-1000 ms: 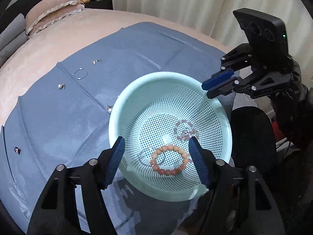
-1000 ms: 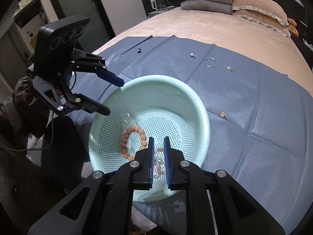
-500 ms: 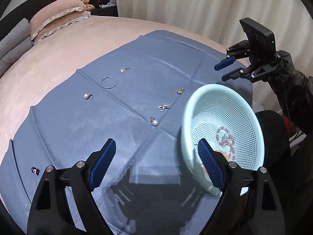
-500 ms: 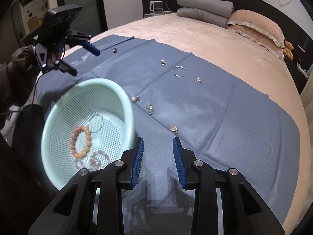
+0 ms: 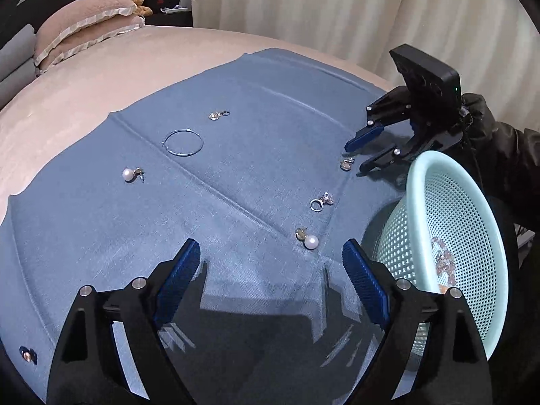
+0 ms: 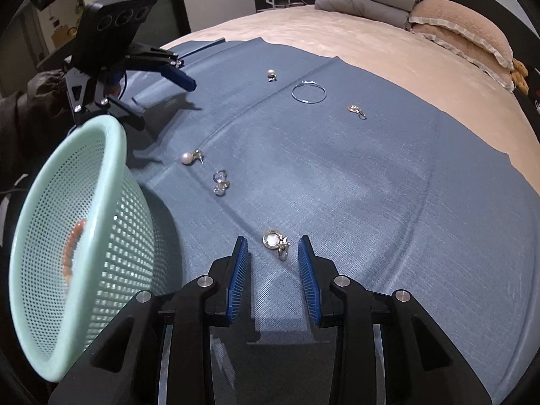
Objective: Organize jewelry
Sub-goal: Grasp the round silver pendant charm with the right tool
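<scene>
The right claw (image 6: 273,263) is held part-way open, with nothing gripped, low over the blue woven cloth (image 6: 371,185) spread on the beige bed (image 6: 354,40), and the small gold round earring with a dangling drop (image 6: 275,241) lies on the cloth just ahead of and between its blue ribbed pads (image 6: 238,280). A slip is judged the main risk: the earring is flat, thin and lies on soft fabric, so the pads could close over it without catching it, or pinch a fold of cloth along with it. The drop hanging off the ring could also be caught alone, leaving the piece swinging and easily lost on the way to the pale green perforated plastic basket (image 6: 84,236), which is seen tilted at the near left edge of the bed with an orange bead bracelet (image 6: 72,239) inside. The left claw (image 5: 270,266) is spread wide and empty above the cloth near the bed's near edge; the white pearl earring with a gold stud (image 5: 308,239) lies just beyond its right pad, off-centre, so a closing there would probably miss. A silver ring with a clear stone (image 5: 320,201) rests a little farther on, and a thin silver hoop (image 5: 184,142) lies toward the far side.
</scene>
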The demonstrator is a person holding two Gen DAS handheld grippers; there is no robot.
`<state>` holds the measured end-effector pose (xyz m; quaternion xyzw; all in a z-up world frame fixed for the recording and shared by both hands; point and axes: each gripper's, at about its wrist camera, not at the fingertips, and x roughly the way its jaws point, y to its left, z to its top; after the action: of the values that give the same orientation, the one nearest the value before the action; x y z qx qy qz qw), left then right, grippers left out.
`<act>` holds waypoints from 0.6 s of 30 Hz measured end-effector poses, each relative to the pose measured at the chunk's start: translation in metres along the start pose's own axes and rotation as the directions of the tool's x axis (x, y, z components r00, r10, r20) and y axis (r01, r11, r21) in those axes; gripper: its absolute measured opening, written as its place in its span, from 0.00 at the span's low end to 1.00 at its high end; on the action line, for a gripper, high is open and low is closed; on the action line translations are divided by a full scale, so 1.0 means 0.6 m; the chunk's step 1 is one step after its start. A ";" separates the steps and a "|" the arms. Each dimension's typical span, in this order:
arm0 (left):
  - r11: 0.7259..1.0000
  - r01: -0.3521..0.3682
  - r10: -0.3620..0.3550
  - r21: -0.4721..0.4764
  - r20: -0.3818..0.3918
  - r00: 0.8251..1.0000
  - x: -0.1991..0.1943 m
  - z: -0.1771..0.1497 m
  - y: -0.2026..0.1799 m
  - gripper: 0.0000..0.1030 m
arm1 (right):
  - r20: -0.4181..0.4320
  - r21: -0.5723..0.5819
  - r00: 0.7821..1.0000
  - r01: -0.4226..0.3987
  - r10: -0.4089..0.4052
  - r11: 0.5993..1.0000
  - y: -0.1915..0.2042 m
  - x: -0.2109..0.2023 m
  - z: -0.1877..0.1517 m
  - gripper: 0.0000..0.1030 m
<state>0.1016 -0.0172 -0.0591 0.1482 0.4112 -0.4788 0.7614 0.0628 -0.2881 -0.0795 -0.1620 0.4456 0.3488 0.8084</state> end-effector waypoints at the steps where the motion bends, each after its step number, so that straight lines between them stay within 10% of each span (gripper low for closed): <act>1: 1.000 -0.002 0.002 0.010 -0.010 1.000 0.008 0.001 0.003 0.77 | 0.002 0.002 1.000 -0.006 0.006 1.000 -0.001 0.006 -0.002 0.29; 11: 0.982 0.027 -0.012 0.186 -0.084 0.996 0.061 -0.011 -0.029 0.71 | 0.036 -0.006 0.999 -0.024 0.025 1.000 -0.004 0.017 -0.011 0.28; 16: 0.975 0.019 0.004 0.222 -0.102 0.995 0.069 0.001 -0.039 0.20 | 0.025 -0.043 1.000 -0.003 0.004 0.999 0.009 0.019 -0.006 0.16; 18: 0.967 0.012 0.018 0.254 -0.114 0.993 0.081 0.000 -0.048 0.15 | 0.017 -0.043 1.000 0.006 -0.005 0.999 0.011 0.019 -0.004 0.16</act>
<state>0.0872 -0.0610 -0.0914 0.2725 0.3895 -0.5169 0.7119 0.0605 -0.2801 -0.0899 -0.1775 0.4307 0.3575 0.8094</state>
